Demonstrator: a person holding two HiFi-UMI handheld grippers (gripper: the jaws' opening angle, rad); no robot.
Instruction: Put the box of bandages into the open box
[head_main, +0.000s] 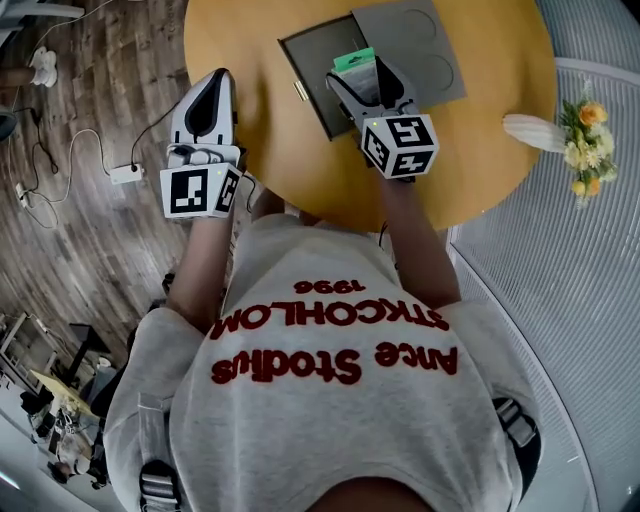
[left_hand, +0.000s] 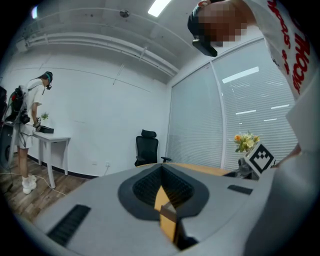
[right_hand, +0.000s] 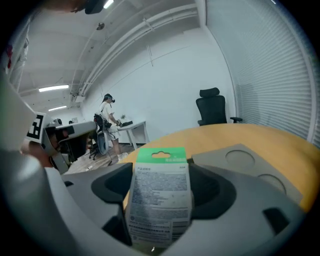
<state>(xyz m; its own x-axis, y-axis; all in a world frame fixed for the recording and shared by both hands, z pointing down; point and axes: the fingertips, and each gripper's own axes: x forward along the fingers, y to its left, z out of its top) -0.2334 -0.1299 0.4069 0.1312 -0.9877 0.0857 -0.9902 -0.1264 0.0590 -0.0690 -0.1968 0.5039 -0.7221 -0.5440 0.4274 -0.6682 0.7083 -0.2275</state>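
The box of bandages (head_main: 354, 61), white with a green top, stands upright between the jaws of my right gripper (head_main: 368, 86), which is shut on it. It hangs just over the open dark grey box (head_main: 308, 58) on the round wooden table (head_main: 250, 40). The box's flat lid (head_main: 420, 40) lies open beside it. In the right gripper view the bandage box (right_hand: 161, 172) fills the middle of the right gripper (right_hand: 161, 187), and the lid (right_hand: 250, 160) shows behind. My left gripper (head_main: 222, 80) hovers at the table's left edge, shut and holding nothing; in its own view the left gripper (left_hand: 162, 200) shows only a thin slit.
A white vase of yellow flowers (head_main: 580, 130) stands at the table's right edge. A power strip (head_main: 126, 173) with cables lies on the wooden floor to the left. A black office chair (left_hand: 147, 147) and a person at a white desk (left_hand: 30, 125) are farther off.
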